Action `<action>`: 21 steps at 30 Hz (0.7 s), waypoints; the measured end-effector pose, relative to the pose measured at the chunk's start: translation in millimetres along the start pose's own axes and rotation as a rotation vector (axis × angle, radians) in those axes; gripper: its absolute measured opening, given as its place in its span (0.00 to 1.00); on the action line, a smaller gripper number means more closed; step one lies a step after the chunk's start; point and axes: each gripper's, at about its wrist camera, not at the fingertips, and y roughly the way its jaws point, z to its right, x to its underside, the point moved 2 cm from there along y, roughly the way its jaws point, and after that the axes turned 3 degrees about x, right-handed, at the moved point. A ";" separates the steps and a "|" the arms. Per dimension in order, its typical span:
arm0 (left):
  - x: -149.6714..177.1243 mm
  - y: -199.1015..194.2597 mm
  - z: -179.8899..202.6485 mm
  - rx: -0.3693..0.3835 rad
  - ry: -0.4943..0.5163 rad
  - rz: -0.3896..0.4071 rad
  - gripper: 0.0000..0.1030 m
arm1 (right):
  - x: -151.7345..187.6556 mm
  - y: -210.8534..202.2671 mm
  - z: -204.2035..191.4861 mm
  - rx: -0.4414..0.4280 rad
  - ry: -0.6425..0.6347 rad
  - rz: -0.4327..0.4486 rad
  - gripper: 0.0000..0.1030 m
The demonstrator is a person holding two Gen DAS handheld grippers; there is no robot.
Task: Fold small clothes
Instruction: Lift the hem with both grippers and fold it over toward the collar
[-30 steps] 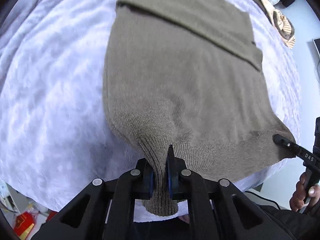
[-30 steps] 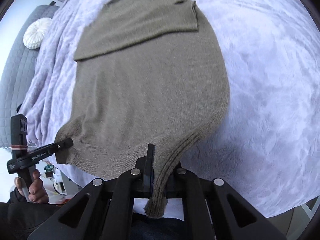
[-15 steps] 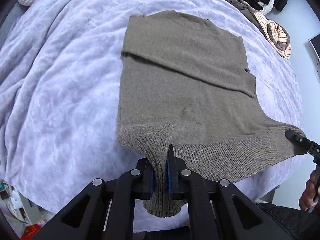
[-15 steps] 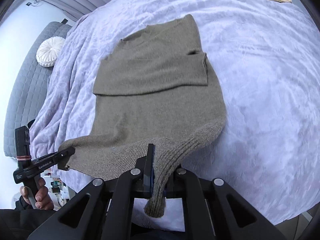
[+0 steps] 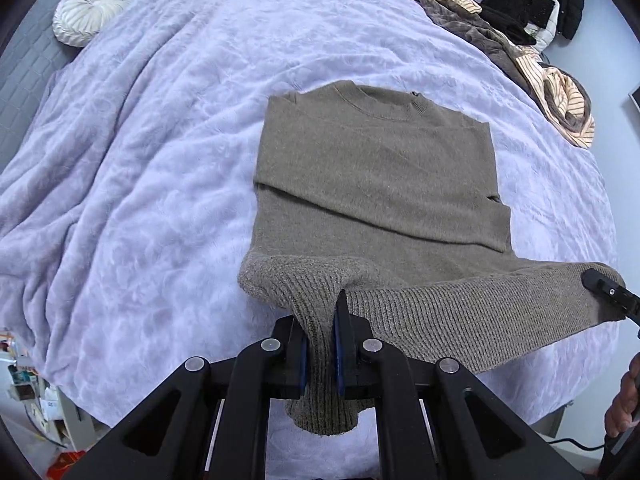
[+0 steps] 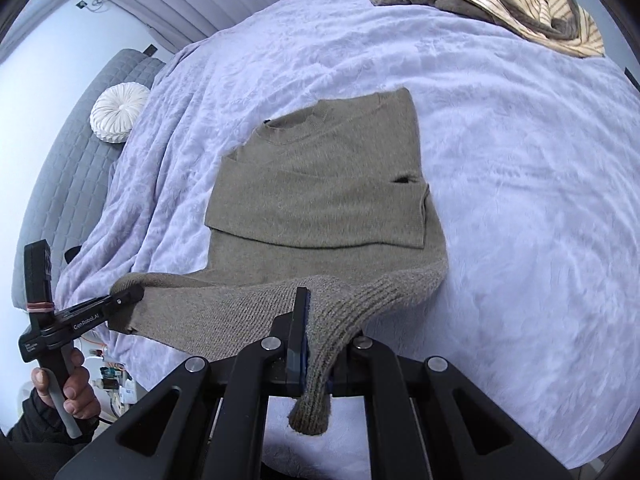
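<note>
An olive-brown knit sweater [image 5: 376, 184] lies on the lavender blanket, collar away from me, with its sleeves folded across the chest. It also shows in the right wrist view [image 6: 320, 196]. My left gripper [image 5: 320, 320] is shut on the ribbed hem at its left corner. My right gripper [image 6: 316, 320] is shut on the hem at its right corner. Both hold the hem lifted off the bed, stretched between them. Each gripper's tip shows in the other's view, the right one [image 5: 600, 284] and the left one [image 6: 128, 294].
The lavender blanket [image 5: 152, 160] covers the bed. A white round pillow [image 5: 92, 10] lies at the far left on a grey quilted headboard. A pile of brown, striped and black clothes [image 5: 520, 40] sits at the far right. Clutter [image 5: 24, 380] lies on the floor below the bed's near edge.
Both grippers have risen and pulled back with the hem. The sweater now shows whole down to its collar, and its lower part has lifted off the blanket.
</note>
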 end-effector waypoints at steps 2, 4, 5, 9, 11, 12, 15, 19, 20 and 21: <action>-2.0 -4.1 4.7 -0.027 -0.006 0.008 0.11 | -6.0 -2.1 0.1 -0.011 -0.007 -0.002 0.06; -3.4 -7.2 8.6 -0.053 -0.012 0.013 0.11 | -12.1 -3.3 1.4 -0.022 -0.017 -0.007 0.06; -3.7 -8.1 10.2 -0.064 -0.017 0.013 0.11 | -14.6 -3.5 2.5 -0.031 -0.021 -0.008 0.06; -6.0 -13.3 10.6 -0.086 -0.054 0.014 0.11 | -24.9 -1.5 7.2 -0.074 -0.040 -0.015 0.06; -8.0 -17.0 7.9 -0.087 -0.077 0.020 0.11 | -30.0 0.3 7.7 -0.089 -0.057 -0.018 0.06; -8.7 -18.7 6.5 -0.084 -0.089 0.021 0.11 | -32.1 1.0 7.3 -0.091 -0.066 -0.018 0.06; -10.8 -22.0 4.6 -0.078 -0.089 0.022 0.11 | -38.4 0.8 5.5 -0.085 -0.071 -0.019 0.06; -23.0 -29.0 4.6 -0.047 -0.068 0.045 0.11 | -44.2 -6.5 0.3 -0.061 -0.059 0.011 0.06; -28.1 -30.9 4.2 -0.036 -0.066 0.049 0.11 | -45.2 -9.1 -0.9 -0.051 -0.054 0.017 0.06; -34.2 -33.2 3.6 -0.025 -0.062 0.053 0.11 | -46.0 -12.1 -2.3 -0.038 -0.048 0.020 0.06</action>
